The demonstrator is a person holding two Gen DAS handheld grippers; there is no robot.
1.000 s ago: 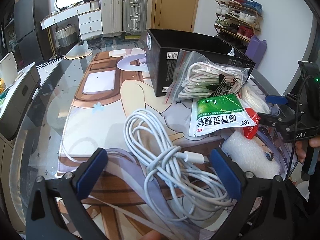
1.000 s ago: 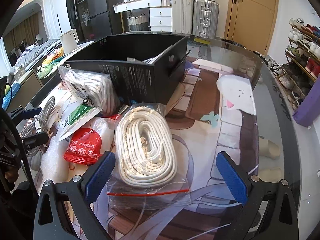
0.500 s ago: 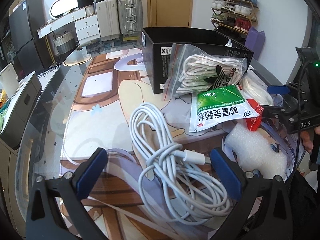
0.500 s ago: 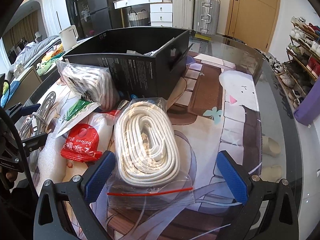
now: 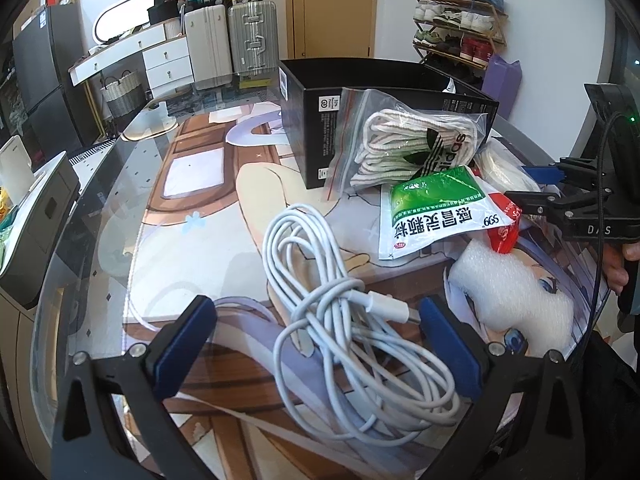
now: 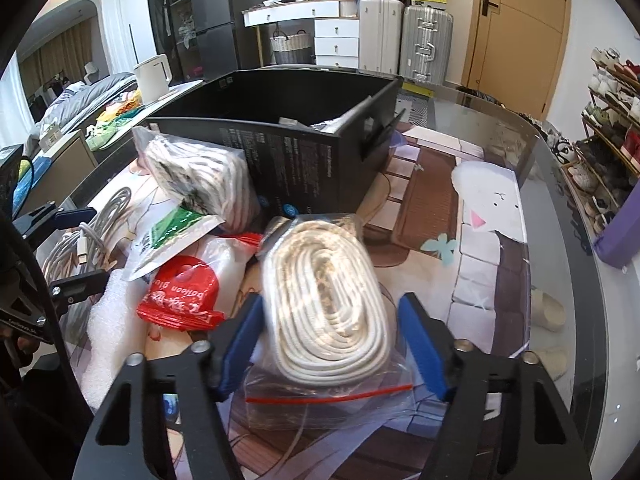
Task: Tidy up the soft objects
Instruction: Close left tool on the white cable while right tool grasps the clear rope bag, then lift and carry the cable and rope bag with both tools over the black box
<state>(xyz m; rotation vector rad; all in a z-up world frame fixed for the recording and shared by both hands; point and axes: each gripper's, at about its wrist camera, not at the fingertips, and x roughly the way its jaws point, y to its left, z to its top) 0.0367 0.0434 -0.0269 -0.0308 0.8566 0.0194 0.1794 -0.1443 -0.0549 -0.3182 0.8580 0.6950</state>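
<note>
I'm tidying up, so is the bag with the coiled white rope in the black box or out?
Out. The rope bag lies on the table mat in front of the black box.

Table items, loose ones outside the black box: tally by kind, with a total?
Zip bags of white rope or cord: 2, coiled rope bag, bag with a black logo
Printed pouches: 2, green and white pouch, red pouch
Charging cable bundle: 1
White foam sheet: 1
Total: 6
</note>
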